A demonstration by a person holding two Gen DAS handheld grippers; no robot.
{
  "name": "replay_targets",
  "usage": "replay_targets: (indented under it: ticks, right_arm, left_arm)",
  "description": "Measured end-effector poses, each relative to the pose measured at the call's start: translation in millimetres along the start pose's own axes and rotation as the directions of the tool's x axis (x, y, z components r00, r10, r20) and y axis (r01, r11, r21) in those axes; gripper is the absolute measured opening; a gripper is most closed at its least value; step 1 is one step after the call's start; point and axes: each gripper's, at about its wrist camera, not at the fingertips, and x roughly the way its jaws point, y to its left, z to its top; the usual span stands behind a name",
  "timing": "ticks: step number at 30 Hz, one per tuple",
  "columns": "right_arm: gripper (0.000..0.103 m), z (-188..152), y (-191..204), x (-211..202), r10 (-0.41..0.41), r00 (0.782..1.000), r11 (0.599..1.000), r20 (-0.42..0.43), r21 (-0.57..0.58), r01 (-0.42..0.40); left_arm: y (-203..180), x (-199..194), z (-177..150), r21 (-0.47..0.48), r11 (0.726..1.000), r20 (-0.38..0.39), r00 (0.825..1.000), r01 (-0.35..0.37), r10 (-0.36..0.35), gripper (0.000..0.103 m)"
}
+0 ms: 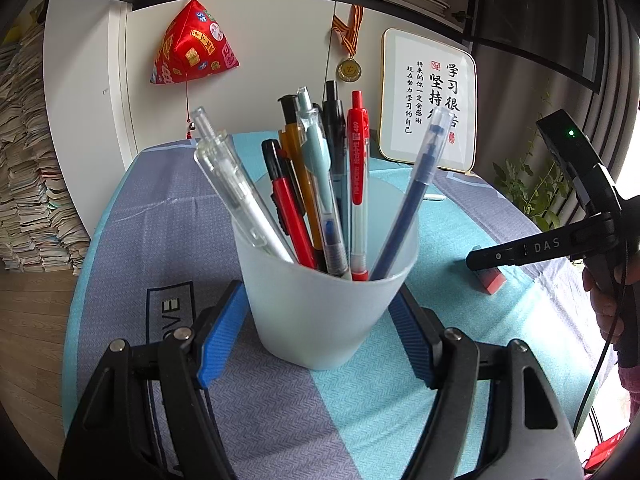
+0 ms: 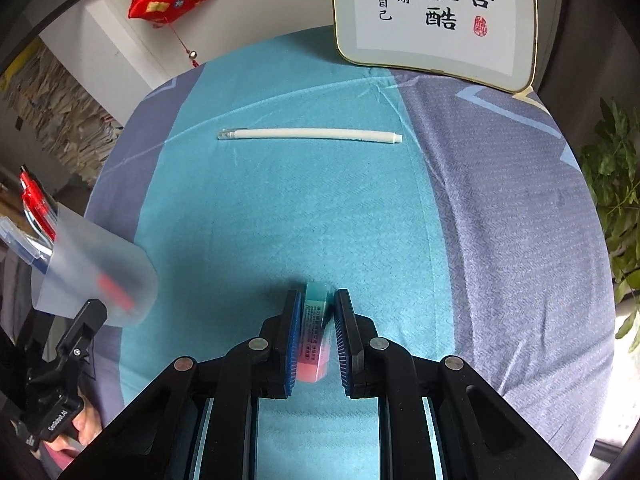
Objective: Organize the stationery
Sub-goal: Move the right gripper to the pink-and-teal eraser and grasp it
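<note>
Pens point(image 1: 320, 184) are sitting bunched in a frosted plastic cup point(image 1: 324, 312), and the left hand-held gripper point(image 1: 320, 320) is clamping that cup from both sides, its blue pads point(image 1: 222, 332) pressing against the cup wall. The cup is standing upright on the surface point(image 1: 460, 360), which is covered with a cloth in teal and grey-purple bands. Pretty mixed bunch in there: a clear one, a red and black one, an orange one, a red and white clicker and a dark blue one leaning off to the right. Over on the right side, the right hand-held gripper point(image 2: 316, 332) is pointing down at the cloth with an eraser point(image 2: 316, 336) between its fingers. The eraser is teal at the far end and pink-red at the near end, with a printed wrapper around it, and it's sitting tilted in the gap. The jaws are nearly closed around it and the left pad looks to be touching it, but I honestly can't tell if both pads are actually pressing. Further back on the teal band, a white pen refill point(image 2: 310, 135) is lying flat on its own, well apart from the eraser. A framed calligraphy sign point(image 2: 436, 16) is leaning at the back edge, and a red fabric ornament point(image 1: 194, 46) is hanging on the cabinet behind.
</note>
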Motion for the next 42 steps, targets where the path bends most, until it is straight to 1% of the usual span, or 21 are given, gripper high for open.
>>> replay_targets:
  ticks: [3, 5, 7, 8, 10, 13, 19, 21, 24, 28, 31, 32, 33, 34, 35, 37, 39, 41, 42]
  right_arm:
    - [0.013, -2, 2, -10, 0.018, 0.999, 1.0, 0.042, -0.009, -0.018]
    - [0.013, -3, 5, -22, 0.031, 0.996, 0.999, 0.079, -0.023, -0.03]
    - [0.013, -4, 9, -33, 0.027, 0.994, 0.999, 0.108, -0.046, -0.023]
    - [0.013, -5, 10, -36, 0.018, 0.994, 0.998, 0.11, -0.06, -0.011]
    - [0.013, -5, 13, -38, 0.001, 0.995, 0.997, 0.102, -0.077, 0.007]
    - [0.013, -3, 12, -32, -0.019, 0.996, 0.997, 0.082, -0.072, 0.024]
    - [0.013, 0, -6, -19, -0.013, 0.999, 1.0, 0.05, 0.02, 0.012]
    - [0.013, 1, -8, -15, -0.01, 0.999, 1.0, 0.036, 0.026, 0.009]
    - [0.013, 0, -3, -15, 0.018, 0.999, 1.0, 0.041, 0.011, -0.018]
    - [0.013, -3, 14, -4, 0.045, 0.999, 0.998, -0.01, -0.039, -0.045]
    - [0.013, -2, 17, -4, 0.05, 0.999, 0.997, 0.002, -0.06, -0.05]
    - [0.014, -2, 18, -6, 0.053, 0.999, 0.996, 0.008, -0.073, -0.052]
    - [0.023, -1, 20, -6, 0.045, 0.999, 0.995, 0.004, -0.088, -0.045]
    - [0.041, -1, 21, -6, 0.03, 1.0, 0.995, -0.002, -0.1, -0.03]
    - [0.047, 0, 22, -7, 0.008, 1.0, 0.994, 0.002, -0.109, -0.008]
    - [0.048, 0, 25, -8, -0.026, 1.0, 0.991, 0.016, -0.133, 0.027]
    - [0.048, 1, 31, -4, -0.035, 0.999, 0.985, -0.002, -0.167, 0.034]
    - [0.048, 1, 38, 3, -0.067, 0.998, 0.977, -0.02, -0.205, 0.061]
    - [0.045, 1, 39, 5, -0.083, 0.996, 0.972, -0.026, -0.225, 0.075]
  left_arm:
    - [0, 0, 0, -0.001, 1.0, -0.002, 1.0, 0.0, 0.0, 0.072]
    - [0, 0, -1, -0.001, 1.0, -0.002, 1.0, 0.0, 0.0, 0.072]
    - [0, 0, -1, -0.001, 1.0, -0.001, 1.0, -0.001, 0.001, 0.072]
    - [0, 0, -1, -0.001, 1.0, -0.002, 1.0, 0.0, 0.0, 0.072]
    - [0, 0, -1, -0.001, 1.0, -0.001, 1.0, 0.0, 0.0, 0.072]
    - [0, 0, -2, 0.0, 1.0, 0.0, 1.0, 0.0, 0.0, 0.072]
    - [2, 1, -2, 0.0, 1.0, -0.004, 1.0, 0.0, 0.0, 0.072]
    - [2, 0, -2, 0.0, 1.0, -0.004, 1.0, 0.0, 0.0, 0.072]
    - [2, 1, -2, 0.0, 1.0, -0.004, 1.0, 0.0, 0.0, 0.072]
    - [2, 1, -2, 0.0, 1.0, -0.004, 1.0, 0.001, -0.001, 0.072]
    - [2, 1, -2, 0.0, 1.0, -0.005, 1.0, 0.001, -0.001, 0.072]
    - [2, 1, -2, 0.001, 1.0, -0.005, 1.0, 0.0, 0.0, 0.072]
    - [2, 1, -2, 0.001, 1.0, -0.005, 1.0, 0.0, 0.0, 0.072]
    - [2, 1, -1, 0.001, 1.0, -0.005, 1.0, 0.0, 0.0, 0.072]
    - [2, 0, -1, 0.001, 1.0, -0.005, 1.0, 0.0, 0.0, 0.072]
    - [2, 1, -1, 0.001, 1.0, -0.005, 1.0, 0.0, 0.0, 0.072]
    - [2, 1, -1, 0.001, 1.0, -0.005, 1.0, 0.001, -0.001, 0.072]
    - [2, 0, -1, 0.002, 1.0, -0.005, 1.0, 0.0, 0.0, 0.072]
    - [2, 1, -1, 0.002, 1.0, -0.005, 1.0, 0.0, 0.0, 0.072]
